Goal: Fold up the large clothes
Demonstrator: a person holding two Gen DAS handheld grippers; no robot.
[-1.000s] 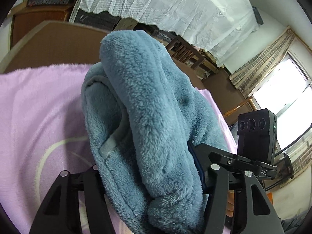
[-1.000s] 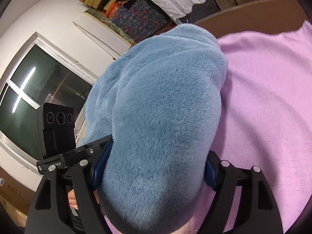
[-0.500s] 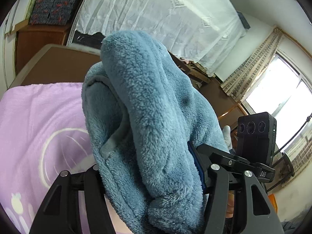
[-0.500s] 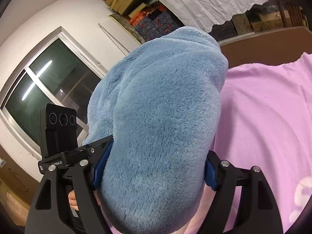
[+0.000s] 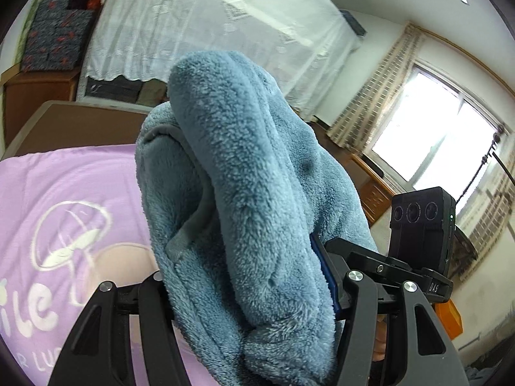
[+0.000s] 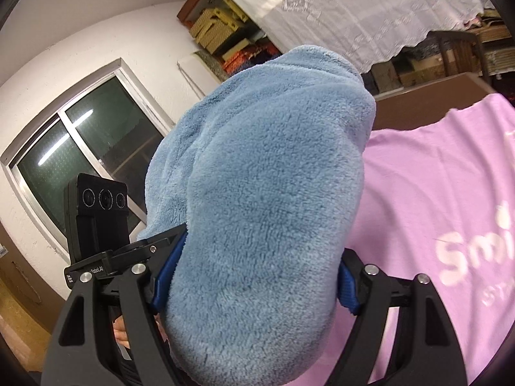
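A thick blue fleece garment (image 5: 257, 218) fills both wrist views, bunched into a tall roll and lifted above a bed covered by a lilac blanket (image 5: 64, 193) printed with a white mushroom design and lettering. The left tongs (image 5: 248, 286) are closed on the garment, its pile bulging out between the two black fingers, with a grey-edged seam showing on the left side of the bundle. The right tongs (image 6: 254, 280) likewise grip the same garment (image 6: 267, 193), the blue pads (image 6: 349, 289) pressed into the fleece on either side. In the right wrist view the lilac blanket (image 6: 434, 193) lies to the right of the bundle, with part of the word "Smi" visible. Behind the bed stands a brown headboard (image 5: 80, 122), and beyond it a white lace curtain (image 5: 209, 25) hangs over stacked boxes. A bright window (image 5: 434, 122) lights the room on the right of the left wrist view.
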